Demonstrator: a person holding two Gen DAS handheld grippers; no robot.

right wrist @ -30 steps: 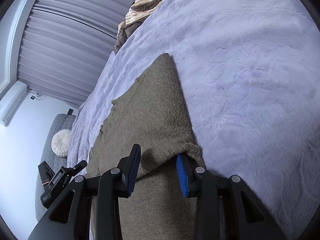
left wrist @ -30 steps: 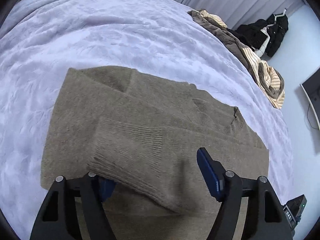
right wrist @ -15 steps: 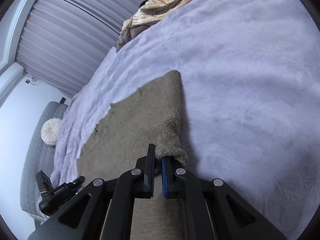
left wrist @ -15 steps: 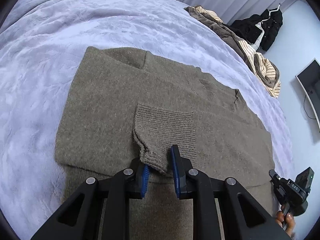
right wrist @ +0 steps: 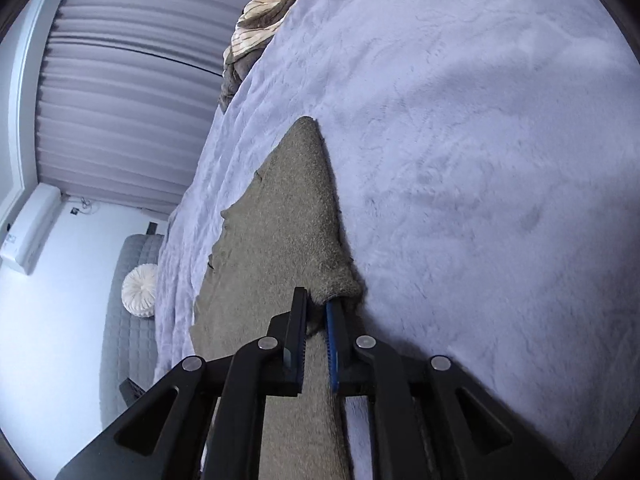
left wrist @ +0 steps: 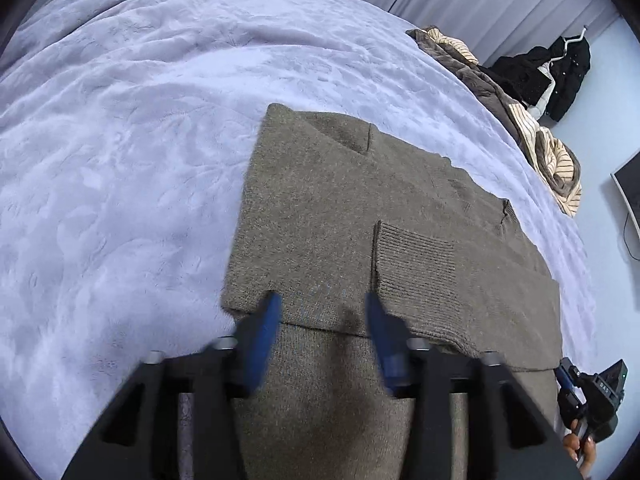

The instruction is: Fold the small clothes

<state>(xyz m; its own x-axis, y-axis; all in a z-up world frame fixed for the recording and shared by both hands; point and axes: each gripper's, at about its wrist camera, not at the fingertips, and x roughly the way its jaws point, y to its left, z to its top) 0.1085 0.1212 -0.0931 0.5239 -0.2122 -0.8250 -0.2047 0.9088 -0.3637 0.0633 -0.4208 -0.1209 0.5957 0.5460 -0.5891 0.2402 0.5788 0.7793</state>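
Observation:
A brown-grey knit sweater (left wrist: 320,208) lies flat on the lilac bedspread (left wrist: 120,140), with a ribbed sleeve cuff (left wrist: 412,248) folded across its body. My left gripper (left wrist: 322,312) is open and empty, its blue pads just above the sweater's folded edge, the cuff lying beside the right pad. In the right wrist view the sweater (right wrist: 280,216) runs away as a narrow wedge. My right gripper (right wrist: 318,316) is shut on the sweater's folded edge at its right side, close to the bedspread (right wrist: 480,160).
A heap of striped and brown clothes (left wrist: 532,136) lies at the bed's far edge, also in the right wrist view (right wrist: 260,16). Black garments (left wrist: 560,68) hang by the wall. The other gripper (left wrist: 592,396) shows at lower right. A grey couch with a round cushion (right wrist: 138,290) stands beside the bed.
My left gripper has let go of the sleeve cuff and opened, drawing back; the cuff now lies flat on the sweater. My right gripper stays shut on the sweater's edge.

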